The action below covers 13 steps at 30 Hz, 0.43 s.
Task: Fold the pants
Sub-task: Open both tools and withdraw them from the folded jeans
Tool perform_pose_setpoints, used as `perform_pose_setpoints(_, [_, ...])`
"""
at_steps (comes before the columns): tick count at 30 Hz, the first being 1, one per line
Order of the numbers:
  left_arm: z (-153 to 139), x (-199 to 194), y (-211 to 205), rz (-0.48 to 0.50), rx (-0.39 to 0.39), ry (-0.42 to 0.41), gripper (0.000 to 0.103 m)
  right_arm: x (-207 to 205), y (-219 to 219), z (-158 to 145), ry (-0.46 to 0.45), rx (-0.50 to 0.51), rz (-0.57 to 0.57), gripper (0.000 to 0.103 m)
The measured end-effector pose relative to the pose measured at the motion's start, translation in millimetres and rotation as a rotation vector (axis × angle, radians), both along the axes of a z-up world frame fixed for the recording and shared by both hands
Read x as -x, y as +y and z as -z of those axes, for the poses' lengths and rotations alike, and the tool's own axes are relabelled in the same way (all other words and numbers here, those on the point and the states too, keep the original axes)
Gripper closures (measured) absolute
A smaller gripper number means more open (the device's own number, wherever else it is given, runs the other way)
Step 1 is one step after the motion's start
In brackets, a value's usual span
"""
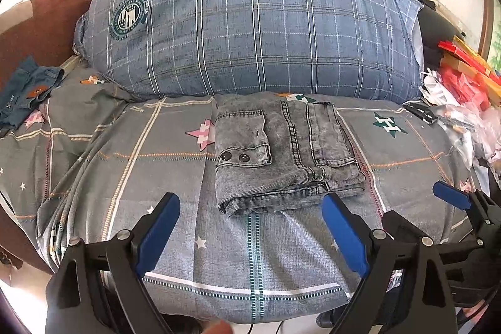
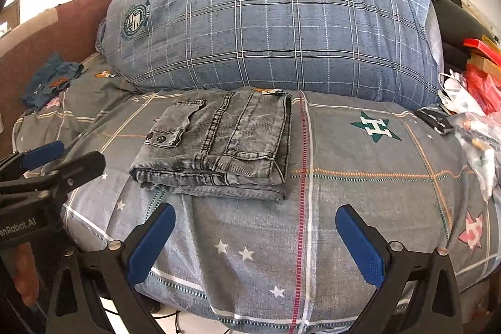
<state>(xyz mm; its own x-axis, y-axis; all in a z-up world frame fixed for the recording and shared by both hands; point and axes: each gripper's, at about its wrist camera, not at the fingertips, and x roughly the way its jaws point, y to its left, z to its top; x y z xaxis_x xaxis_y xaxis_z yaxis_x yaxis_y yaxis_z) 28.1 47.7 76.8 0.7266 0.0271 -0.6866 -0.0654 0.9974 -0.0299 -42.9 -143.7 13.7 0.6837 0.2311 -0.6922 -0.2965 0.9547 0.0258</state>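
Both blue-padded grippers, left [image 1: 250,230] and right [image 2: 255,243], are hanging open, empty; nudging could be undoing the folded grey denim pants [image 1: 281,158].

Blue jeans [image 1: 22,93] running off left edge of left wrist view. Red boxes [image 2: 482,64] getting cut by right edge. Badge lettering on plaid pillow [image 1: 129,16] staying too small to read.
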Motion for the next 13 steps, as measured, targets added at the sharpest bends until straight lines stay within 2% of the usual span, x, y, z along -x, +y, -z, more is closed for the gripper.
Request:
perform_pose_setpoints(6, [4.1, -7.7, -1.2, 0.034, 0.01, 0.026, 0.011, -9.4, 2.7, 5.4, 0.013, 0.006, 0.0, 0.0])
perform_pose_setpoints(7, [3.6, -9.0, -1.4, 0.04, 0.011, 0.025, 0.01, -10.6, 2.9, 5.9, 0.014, 0.005, 0.0, 0.0])
perform_pose_setpoints(8, [3.3, -10.4, -1.8, 0.052, 0.015, 0.024, 0.002, -12.3, 3.4, 6.4, 0.015, 0.005, 0.001, 0.0])
perform_pose_setpoints(9, [3.2, -11.5, -1.9, 0.067, 0.026, 0.022, 0.0, -13.5, 4.0, 6.8, 0.016, 0.005, 0.002, 0.0])
perform_pose_setpoints(13, [2.9, -18.9, -0.8, 0.055, 0.016, 0.012, 0.0, -19.0, 5.8, 7.0, 0.015, 0.012, -0.002, 0.0])
